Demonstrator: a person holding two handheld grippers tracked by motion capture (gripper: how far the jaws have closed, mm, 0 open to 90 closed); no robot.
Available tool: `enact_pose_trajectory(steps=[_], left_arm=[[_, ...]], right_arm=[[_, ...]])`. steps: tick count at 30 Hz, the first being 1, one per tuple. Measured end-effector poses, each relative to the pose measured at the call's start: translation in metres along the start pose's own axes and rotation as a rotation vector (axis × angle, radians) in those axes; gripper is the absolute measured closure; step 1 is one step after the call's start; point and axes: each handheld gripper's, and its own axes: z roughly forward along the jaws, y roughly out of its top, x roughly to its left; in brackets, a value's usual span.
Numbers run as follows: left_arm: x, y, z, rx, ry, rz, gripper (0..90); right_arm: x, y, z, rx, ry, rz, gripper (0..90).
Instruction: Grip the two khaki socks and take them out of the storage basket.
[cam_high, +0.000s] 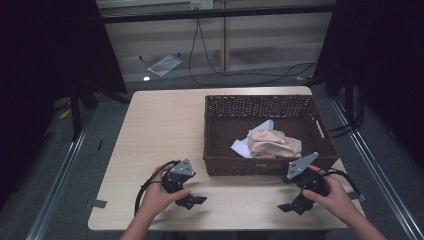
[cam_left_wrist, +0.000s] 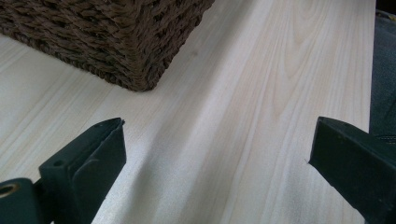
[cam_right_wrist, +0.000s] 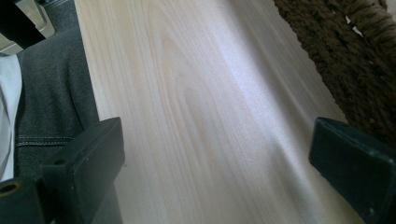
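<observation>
Brown wicker makes up the rectangular woven basket (cam_high: 215, 131), sitting on the pale wooden table (cam_high: 160, 125) toward two o'clock, its long axis running nine to three. A crumpled peach cloth (cam_high: 272, 143) is lying inside over a white cloth (cam_high: 241, 147) that is mostly hidden. The left gripper (cam_high: 192, 199) and right gripper (cam_high: 290, 204) are hovering at seven and five o'clock near the basket's front wall, jaws spread apart on nothing, tips facing each other.
</observation>
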Motion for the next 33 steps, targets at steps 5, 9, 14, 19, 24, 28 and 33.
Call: enact_pose_trajectory(steps=[5,9,14,19,24,28,33], left_arm=[[0.000,0.000,0.000,0.002,0.000,-0.008,3.4],[0.000,0.000,0.001,0.001,-0.002,-0.012,3.4],[0.000,0.000,0.001,0.006,-0.005,-0.012,3.4],[0.000,0.000,0.001,0.010,-0.005,-0.009,3.4],[0.000,0.000,0.001,0.006,-0.007,-0.018,3.4],[0.000,0.000,0.001,0.020,-0.008,-0.007,3.4],[0.000,0.000,0.002,0.014,-0.008,-0.013,3.4]], right_arm=[[0.000,0.003,-0.001,0.014,0.005,-0.010,3.3],[-0.001,0.004,-0.002,0.027,0.016,-0.006,3.3],[-0.001,0.005,-0.005,0.073,0.010,-0.013,3.4],[0.001,0.011,-0.010,0.118,0.003,-0.037,3.6],[0.000,0.017,-0.017,0.137,0.017,-0.043,3.7],[-0.001,0.022,-0.025,0.153,0.031,-0.041,3.8],[-0.002,0.026,-0.035,0.172,0.042,-0.045,3.8]])
